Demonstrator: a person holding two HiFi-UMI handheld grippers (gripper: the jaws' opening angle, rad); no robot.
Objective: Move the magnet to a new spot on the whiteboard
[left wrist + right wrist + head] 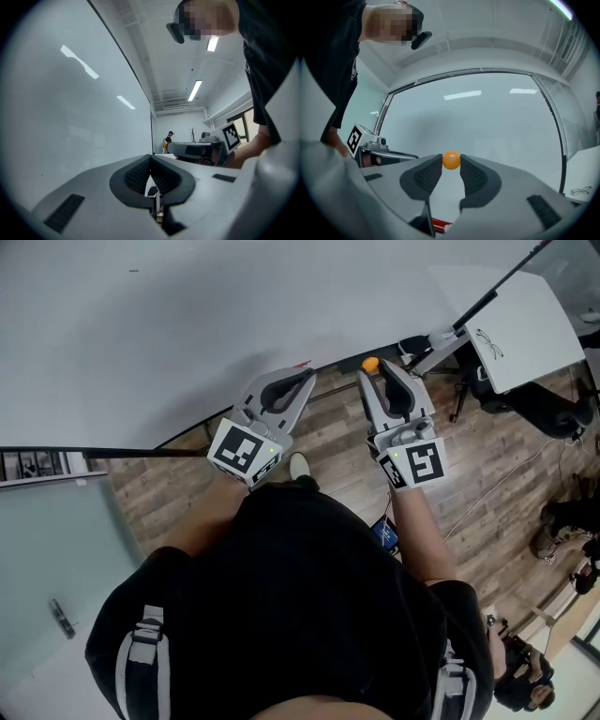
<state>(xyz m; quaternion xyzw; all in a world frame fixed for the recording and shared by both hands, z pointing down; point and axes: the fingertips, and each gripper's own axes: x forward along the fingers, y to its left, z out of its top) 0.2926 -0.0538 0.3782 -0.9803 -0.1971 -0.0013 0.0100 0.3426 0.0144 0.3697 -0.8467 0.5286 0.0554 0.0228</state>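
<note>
The left gripper (pixel 151 158) hangs in front of the whiteboard (pixel 187 324) with its jaws together and nothing between them, so it plays no part in the hold. Just beside it, the right gripper (pixel 373 369) is clamped on the orange magnet (pixel 451 160). The round ball sits at the very tips of the jaws, close to the whiteboard's lower edge. Whether it touches the board's face cannot be told from these views.

The main risk is the grip itself. A smooth ball pinched only at the tips can squirt out if the squeeze slackens or the gripper twists. It would then drop past the lower edge to the wooden floor (pixel 328 446) (and probably roll away).

A second risk is the board's pull. If the magnet is carried close along the surface, it may snap on short of the chosen spot, or be dragged out of the jaws. If the jaws part before it seats flat, it could slide down.

The idle left gripper, being so near, could also knock the right one as it travels.
</note>
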